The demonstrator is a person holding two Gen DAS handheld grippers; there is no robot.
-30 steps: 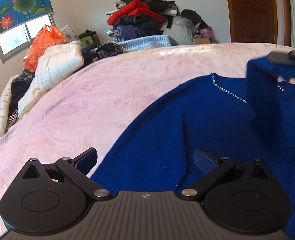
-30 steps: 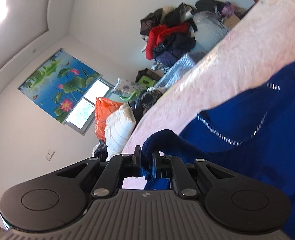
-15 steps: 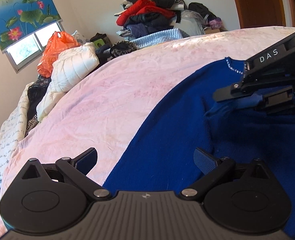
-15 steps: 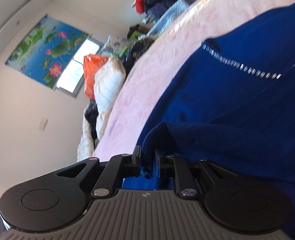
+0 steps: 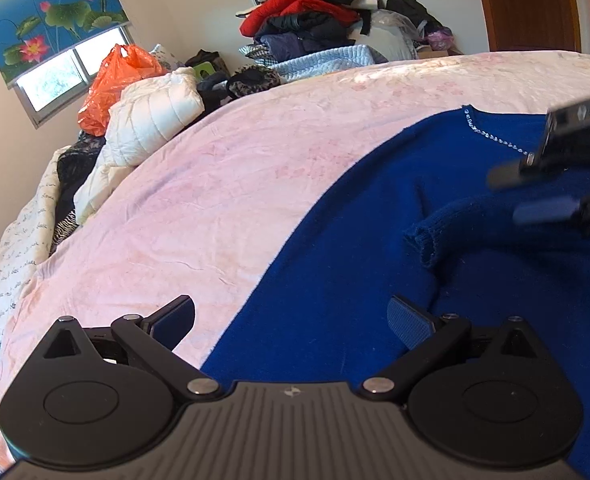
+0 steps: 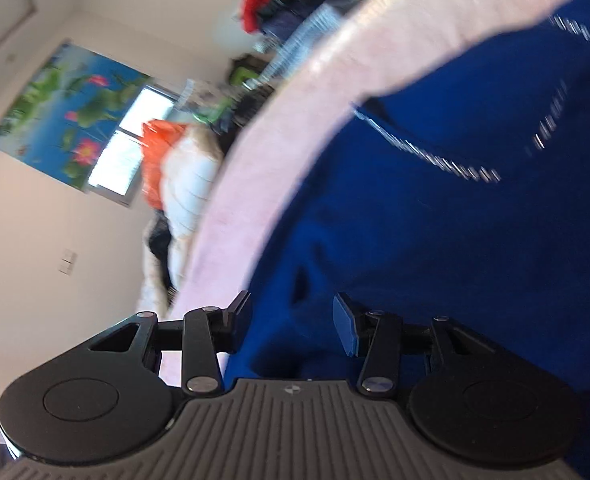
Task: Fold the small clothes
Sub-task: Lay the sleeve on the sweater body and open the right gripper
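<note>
A royal-blue knitted sweater (image 5: 355, 240) with a sparkly neckline lies spread on the pink bed cover (image 5: 215, 184). Its sleeve cuff (image 5: 423, 240) rests folded over the body, free of any grip. My left gripper (image 5: 291, 320) hovers open over the sweater's left edge with nothing between its fingers. In the left wrist view my right gripper (image 5: 535, 192) enters blurred from the right, just above that sleeve. In its own view my right gripper (image 6: 291, 320) has its jaws opening; blue cloth (image 6: 415, 220) lies below them but the pads do not press on it.
A heap of clothes (image 5: 315, 20) is stacked at the far end of the bed. A white quilted jacket (image 5: 151, 120) and an orange plastic bag (image 5: 115, 80) lie at the left. A wooden door (image 5: 531, 4) stands at the back right.
My right gripper carried the sleeve down across the sweater's body, then its jaws parted and let the cuff go. The left gripper stayed open and hardly moved.
</note>
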